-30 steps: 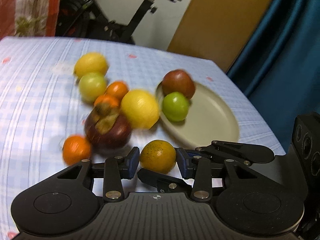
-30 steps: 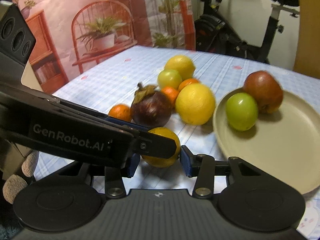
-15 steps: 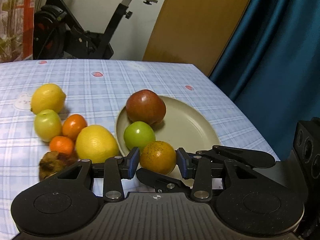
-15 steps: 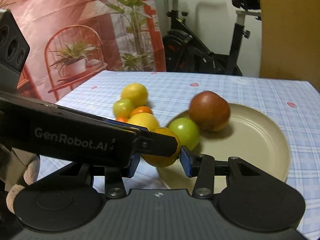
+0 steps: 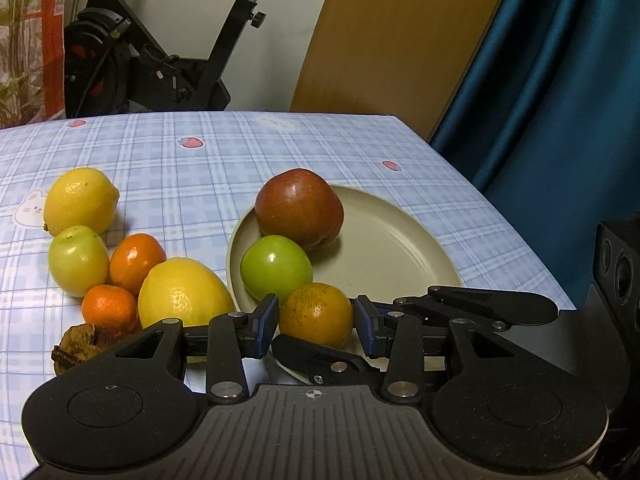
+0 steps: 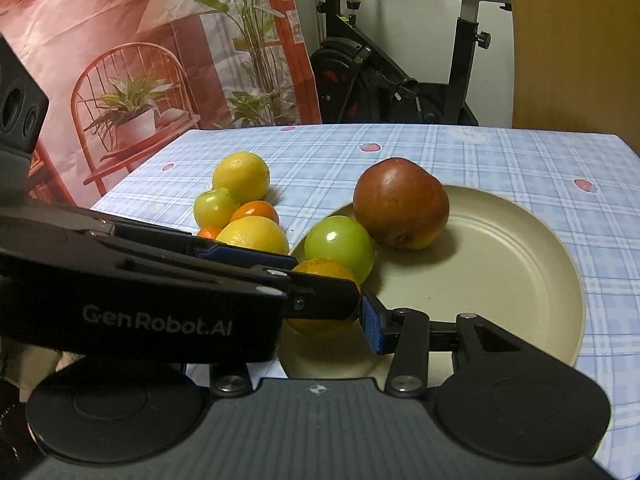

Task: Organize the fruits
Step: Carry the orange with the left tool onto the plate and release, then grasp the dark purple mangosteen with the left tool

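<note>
Blue plaid tablecloth (image 5: 320,148), strawberry and bunny prints. Behind: exercise bike (image 5: 152,60), tan panel (image 5: 392,40), teal curtain (image 5: 560,80); plant-print backdrop (image 6: 140,40) in right view. Beige plate (image 5: 392,248) with red-brown apple (image 5: 299,208) touching green fruit (image 5: 276,266). Speckled orange (image 5: 316,315) over near plate rim, clamped by left gripper (image 5: 316,322) and right gripper (image 6: 320,312) at once. Left of plate: two lemons (image 5: 184,292), pale green fruit (image 5: 78,260), two small oranges (image 5: 136,258), mangosteen (image 5: 80,346) half hidden.
</note>
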A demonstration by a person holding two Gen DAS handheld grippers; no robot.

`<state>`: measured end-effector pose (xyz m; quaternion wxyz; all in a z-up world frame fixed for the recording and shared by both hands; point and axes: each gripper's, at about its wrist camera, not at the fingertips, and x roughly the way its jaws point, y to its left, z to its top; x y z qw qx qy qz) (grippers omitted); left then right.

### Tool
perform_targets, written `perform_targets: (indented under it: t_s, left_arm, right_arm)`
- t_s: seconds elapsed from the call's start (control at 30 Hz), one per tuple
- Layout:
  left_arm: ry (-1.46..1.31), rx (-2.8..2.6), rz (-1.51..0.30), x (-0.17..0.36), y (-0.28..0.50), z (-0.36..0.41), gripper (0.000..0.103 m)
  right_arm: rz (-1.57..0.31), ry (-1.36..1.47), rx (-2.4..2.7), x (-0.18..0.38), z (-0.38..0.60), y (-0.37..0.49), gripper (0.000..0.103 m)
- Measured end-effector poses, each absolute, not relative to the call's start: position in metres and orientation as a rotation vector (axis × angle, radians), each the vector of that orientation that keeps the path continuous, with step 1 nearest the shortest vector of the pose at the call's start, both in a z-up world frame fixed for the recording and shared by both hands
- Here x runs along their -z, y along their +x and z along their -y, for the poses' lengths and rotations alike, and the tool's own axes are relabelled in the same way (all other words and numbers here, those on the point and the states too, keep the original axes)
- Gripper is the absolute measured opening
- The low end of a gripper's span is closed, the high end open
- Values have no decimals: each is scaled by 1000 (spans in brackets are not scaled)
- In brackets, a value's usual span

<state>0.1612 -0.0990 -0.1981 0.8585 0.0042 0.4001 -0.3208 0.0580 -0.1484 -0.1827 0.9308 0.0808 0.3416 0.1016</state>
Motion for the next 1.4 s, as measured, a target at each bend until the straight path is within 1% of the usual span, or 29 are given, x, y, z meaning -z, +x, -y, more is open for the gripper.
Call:
perform_targets:
  t_s: [0.23,0.4,0.5,0.8,1.2,1.4]
  left_arm:
    - [-10,654,-847,200,167,98,44]
    - [-14,623,-833,198,168,93,46]
    - [-29,615,-822,193,168,88,48]
    - [-46,601,-781,175,156,70,48]
    - [-81,544,-678,133,146,16,48]
    - [-120,481,-679,123,156,-20,48]
  right_arm:
    - [-700,190,-211,184,150,64,46]
    - [-709,183,-203,182,148,68,50]
    - [-708,162,-194,178,145,69,50]
    - [-684,160,-185,167,143,57,50]
    - [-632,133,-208,148,127,45,50]
    - [-626,110,-233,146,118,48,50]
